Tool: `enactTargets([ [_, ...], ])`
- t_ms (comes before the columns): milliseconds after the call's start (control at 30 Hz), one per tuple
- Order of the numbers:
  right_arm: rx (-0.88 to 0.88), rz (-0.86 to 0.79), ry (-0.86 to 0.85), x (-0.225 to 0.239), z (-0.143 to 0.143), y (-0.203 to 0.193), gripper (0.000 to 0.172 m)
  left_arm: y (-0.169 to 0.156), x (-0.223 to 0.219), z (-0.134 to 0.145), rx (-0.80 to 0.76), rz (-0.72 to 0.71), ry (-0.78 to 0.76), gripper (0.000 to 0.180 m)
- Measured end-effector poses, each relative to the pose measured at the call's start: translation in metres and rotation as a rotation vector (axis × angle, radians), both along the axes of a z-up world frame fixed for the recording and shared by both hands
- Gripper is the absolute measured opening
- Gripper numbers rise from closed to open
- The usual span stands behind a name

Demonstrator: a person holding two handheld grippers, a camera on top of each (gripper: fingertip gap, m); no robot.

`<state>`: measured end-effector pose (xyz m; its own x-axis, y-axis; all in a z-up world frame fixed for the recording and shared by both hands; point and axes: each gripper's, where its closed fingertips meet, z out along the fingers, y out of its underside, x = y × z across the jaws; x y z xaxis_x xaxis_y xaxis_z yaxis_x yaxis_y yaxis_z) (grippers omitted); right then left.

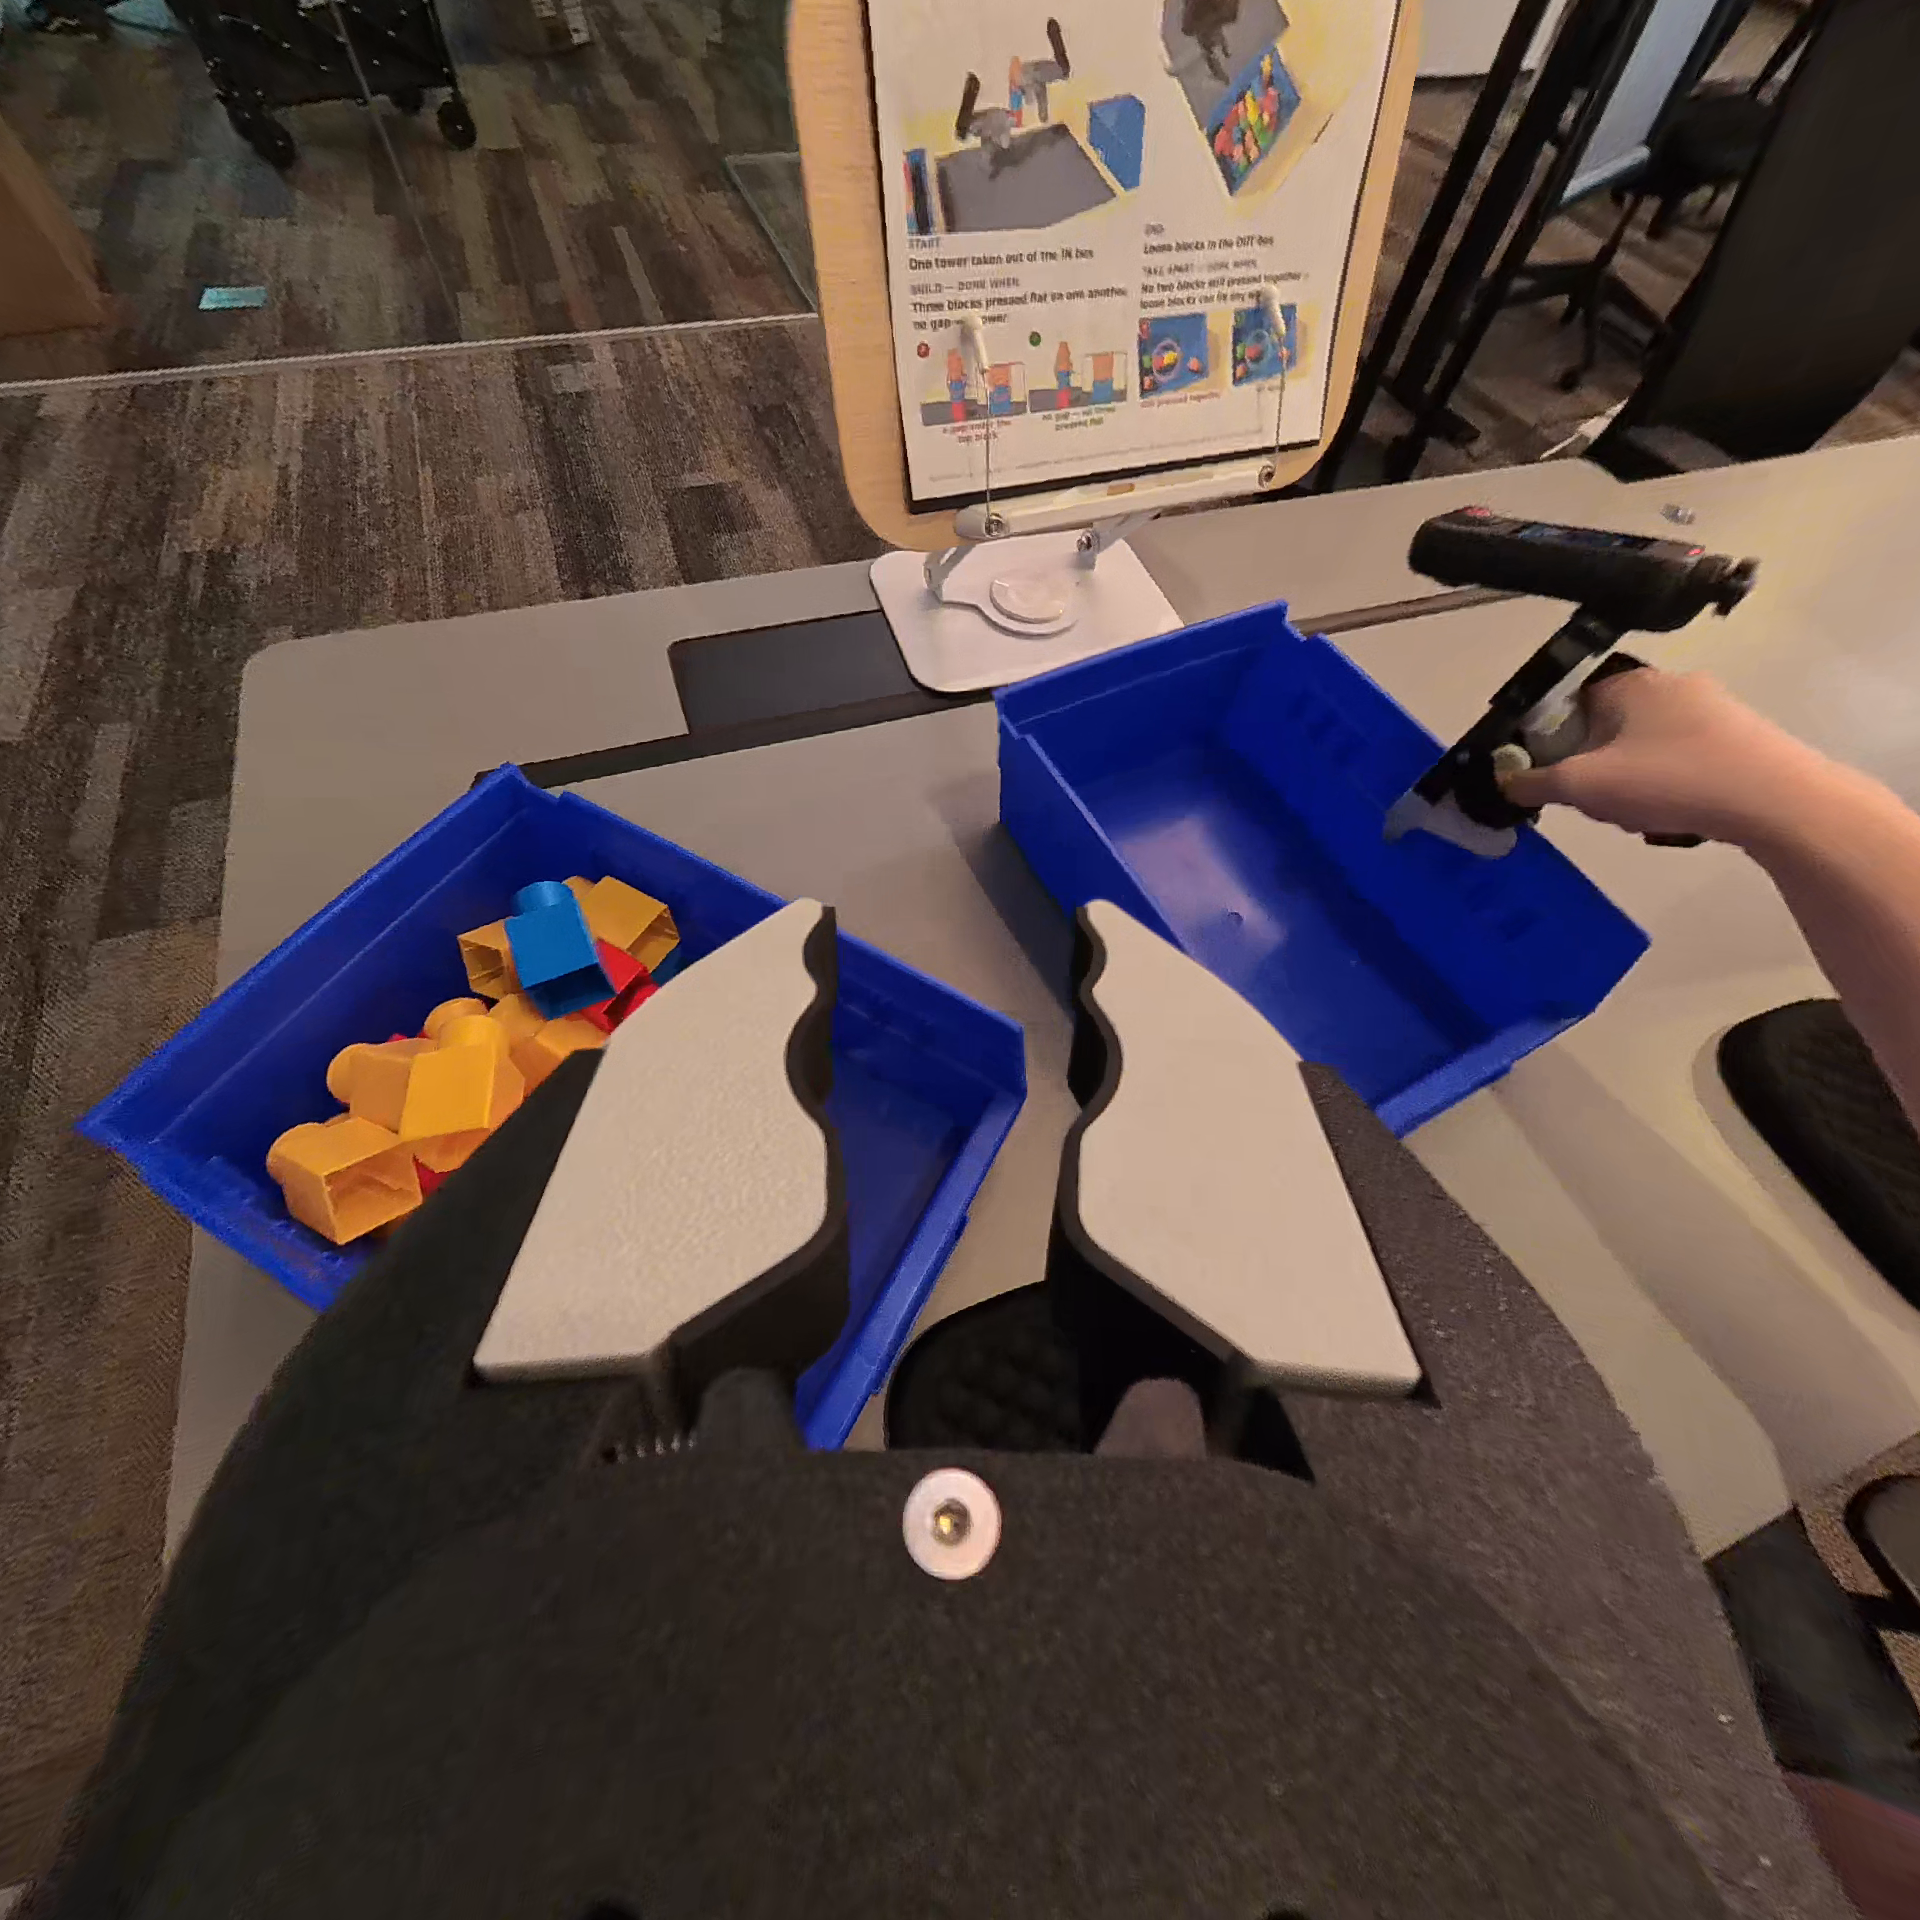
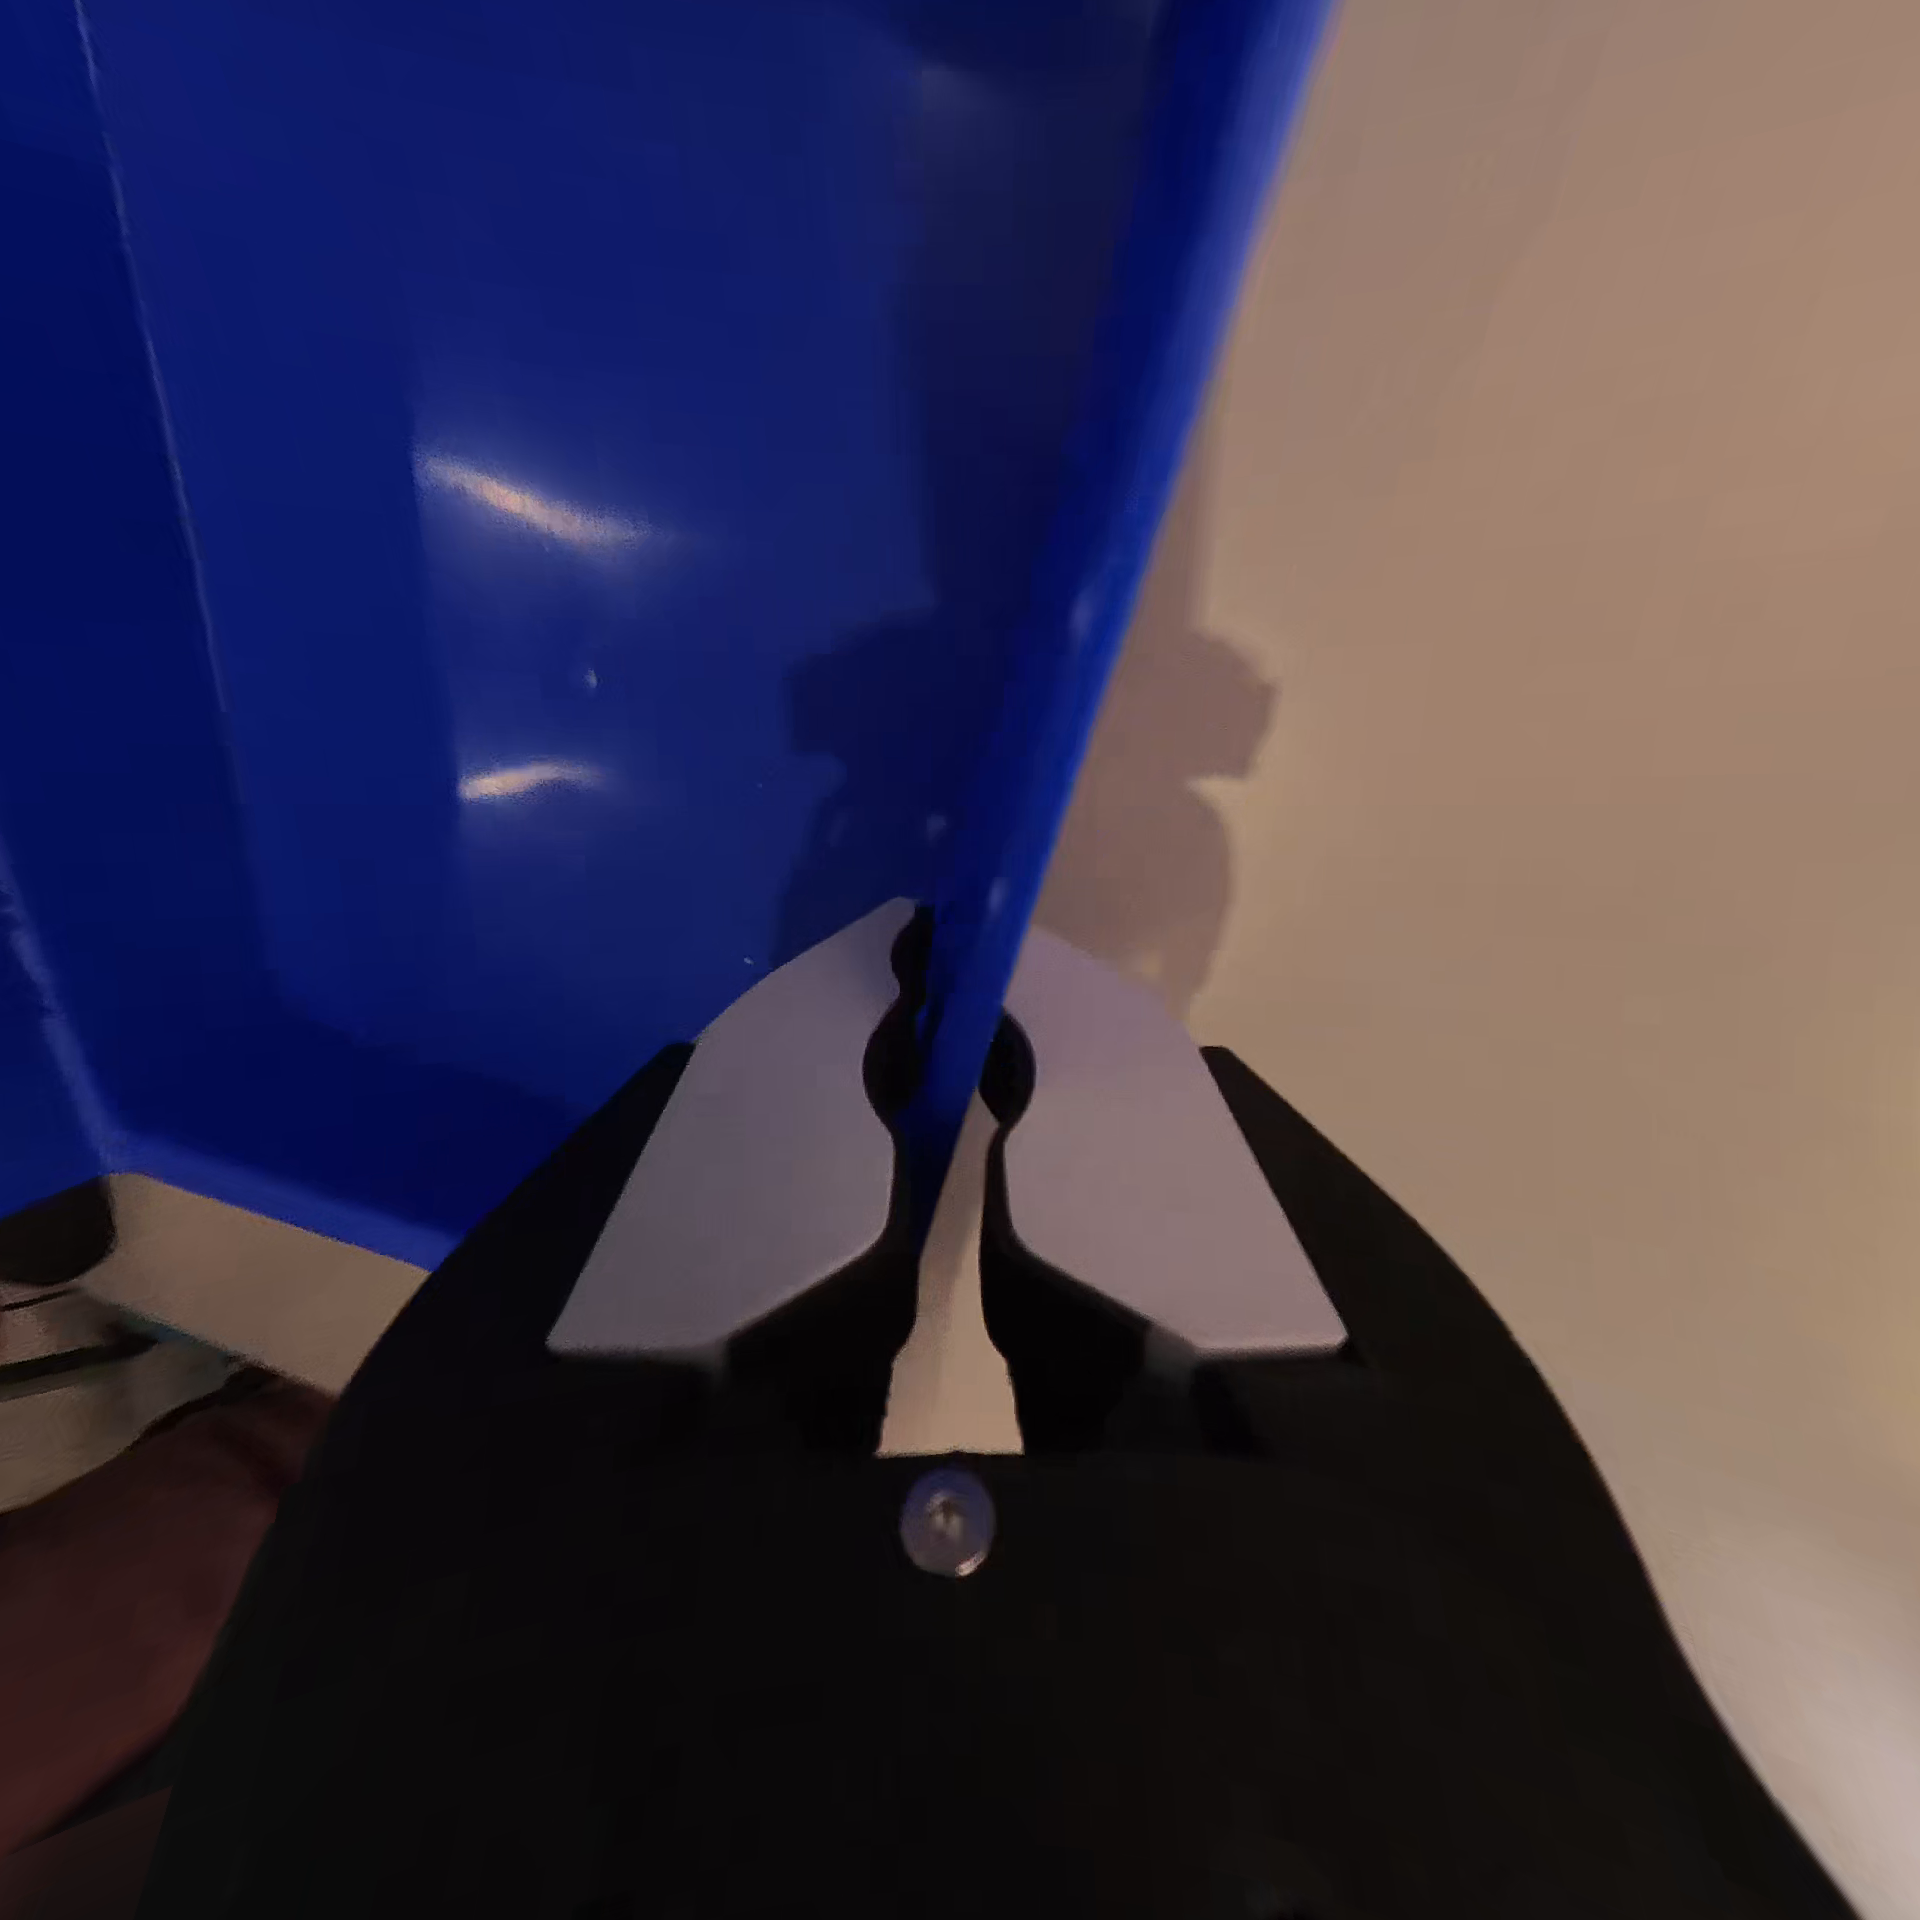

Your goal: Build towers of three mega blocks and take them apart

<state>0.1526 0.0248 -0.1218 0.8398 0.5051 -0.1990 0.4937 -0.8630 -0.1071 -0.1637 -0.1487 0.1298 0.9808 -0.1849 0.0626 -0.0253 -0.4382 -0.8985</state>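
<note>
the blocks (image 1: 457, 1049), yellow, red and one blue, all lie loose in the left bin (image 1: 312, 997); no tower is standing, so this looks like setup, not building yet. the right gripper (image 2: 951, 997) is clamped on the right wall of the empty bin (image 1: 1299, 831), probably to shift it. the left gripper (image 1: 951, 956) hangs open with nothing in it, over the near end of the left bin. next it'd have to dip in for a block. a stand with a sheet (image 1: 1101, 239) sits at the far side, out of the way.

Glossy blue plastic bins (image 1: 1299, 831), smooth plastic blocks (image 1: 457, 1091), matt grey tabletop (image 1: 831, 810), wood-grain floor (image 1: 312, 468).
</note>
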Motion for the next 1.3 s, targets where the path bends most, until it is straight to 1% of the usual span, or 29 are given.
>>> enactTargets([
  [100, -0.020, -0.054, 0.004, 0.043, 0.000, 0.011, 0.007, 0.005, 0.004, -0.002, -0.013, 0.011, 0.012, 0.040],
  [233, -0.024, -0.149, -0.035, 0.129, -0.001, 0.022, 0.008, 0.010, 0.002, -0.006, -0.031, 0.026, 0.022, 0.041],
  [433, -0.042, -0.294, -0.075, 0.255, -0.002, 0.022, 0.008, 0.014, -0.005, -0.007, -0.033, 0.054, 0.006, 0.041],
  [533, -0.038, -0.350, -0.122, 0.302, -0.003, 0.021, 0.008, 0.018, -0.010, -0.010, -0.046, 0.077, 0.003, 0.041],
  [600, -0.042, -0.382, -0.092, 0.318, -0.003, 0.021, 0.007, 0.021, -0.016, -0.013, -0.058, 0.102, 0.006, 0.042],
  [700, -0.050, -0.411, -0.030, 0.325, -0.003, 0.022, 0.007, 0.022, -0.028, -0.018, -0.084, 0.144, 0.007, 0.045],
  [800, -0.027, -0.381, -0.048, 0.326, -0.003, 0.024, 0.008, 0.019, -0.048, -0.026, -0.117, 0.204, 0.001, 0.050],
  [867, 0.022, -0.341, -0.078, 0.328, -0.001, 0.027, 0.008, 0.011, -0.070, -0.037, -0.166, 0.274, -0.003, 0.056],
  [900, 0.093, -0.316, -0.097, 0.330, 0.003, 0.034, 0.010, 0.004, -0.086, -0.044, -0.202, 0.335, -0.004, 0.057],
  [933, 0.184, -0.308, -0.106, 0.332, 0.012, 0.044, 0.014, -0.005, -0.103, -0.053, -0.241, 0.401, -0.016, 0.060],
  [967, 0.273, -0.311, -0.093, 0.331, 0.026, 0.053, 0.025, -0.013, -0.116, -0.063, -0.280, 0.449, -0.044, 0.062],
  [1033, 0.454, -0.327, -0.031, 0.326, 0.064, 0.065, 0.047, -0.028, -0.138, -0.081, -0.348, 0.512, -0.122, 0.063],
  [1067, 0.550, -0.340, 0.007, 0.322, 0.088, 0.068, 0.055, -0.032, -0.149, -0.089, -0.369, 0.542, -0.160, 0.061],
  [1133, 0.726, -0.374, 0.109, 0.312, 0.137, 0.067, 0.057, -0.036, -0.164, -0.104, -0.410, 0.579, -0.242, 0.057],
  [1200, 0.854, -0.373, 0.226, 0.294, 0.178, 0.058, 0.057, -0.036, -0.176, -0.120, -0.461, 0.610, -0.288, 0.058],
  [1233, 0.900, -0.362, 0.270, 0.285, 0.193, 0.052, 0.056, -0.033, -0.180, -0.128, -0.486, 0.611, -0.298, 0.058],
  [1300, 0.967, -0.340, 0.326, 0.268, 0.214, 0.044, 0.055, -0.023, -0.183, -0.146, -0.552, 0.594, -0.307, 0.058],
])
